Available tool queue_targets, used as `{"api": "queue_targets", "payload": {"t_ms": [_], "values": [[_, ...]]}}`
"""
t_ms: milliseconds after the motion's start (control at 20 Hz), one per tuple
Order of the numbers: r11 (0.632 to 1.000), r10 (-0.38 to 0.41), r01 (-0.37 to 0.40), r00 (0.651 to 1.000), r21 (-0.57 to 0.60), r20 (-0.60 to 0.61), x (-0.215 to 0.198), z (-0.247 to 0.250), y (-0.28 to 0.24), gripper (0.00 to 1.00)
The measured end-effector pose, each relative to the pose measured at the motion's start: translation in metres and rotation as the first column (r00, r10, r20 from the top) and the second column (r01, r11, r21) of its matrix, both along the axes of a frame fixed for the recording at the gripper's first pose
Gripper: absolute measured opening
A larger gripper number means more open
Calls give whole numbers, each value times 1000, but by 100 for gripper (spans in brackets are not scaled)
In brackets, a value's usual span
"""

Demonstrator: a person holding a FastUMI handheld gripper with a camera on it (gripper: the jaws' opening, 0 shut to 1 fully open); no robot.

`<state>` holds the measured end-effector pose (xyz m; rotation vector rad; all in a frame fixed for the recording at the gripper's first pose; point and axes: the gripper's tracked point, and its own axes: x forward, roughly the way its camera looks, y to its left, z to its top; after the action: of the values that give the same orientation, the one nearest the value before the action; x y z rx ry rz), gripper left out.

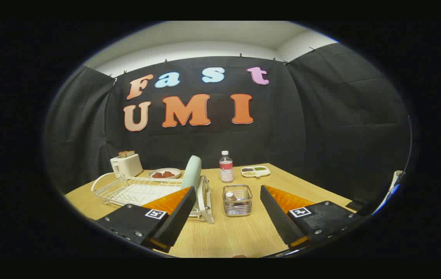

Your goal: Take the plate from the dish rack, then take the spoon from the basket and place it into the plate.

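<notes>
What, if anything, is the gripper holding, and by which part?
Nothing is held: the gripper is open, fingers apart, with the basket just ahead between them.

Plate (192, 172): pale green, upright on edge in the white wire dish rack (139, 190), at the rack's end nearest the basket, seen nearly side-on. Basket (237, 200): small wire one, upright on the wooden table just beside the rack, ahead of the gripper (228, 201) and between its fingers (which are spread wide, touching nothing). Spoon: can't make it out; there's something small and dark inside the basket, too blurred to tell.
</notes>
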<state>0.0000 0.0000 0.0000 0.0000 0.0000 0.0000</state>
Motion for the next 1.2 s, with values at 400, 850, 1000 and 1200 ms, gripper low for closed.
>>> {"api": "queue_targets", "payload": {"t_ms": [400, 850, 1000, 1200], "values": [[1000, 14, -14, 1000, -20, -21, 0, -10, 9, 99], [999, -37, 37, 999, -10, -32, -8, -12, -12, 99], [999, -41, 41, 999, -12, -32, -7, -10, -11, 99], [999, -33, 33, 999, -20, -38, 7, -8, 0, 99]]}}
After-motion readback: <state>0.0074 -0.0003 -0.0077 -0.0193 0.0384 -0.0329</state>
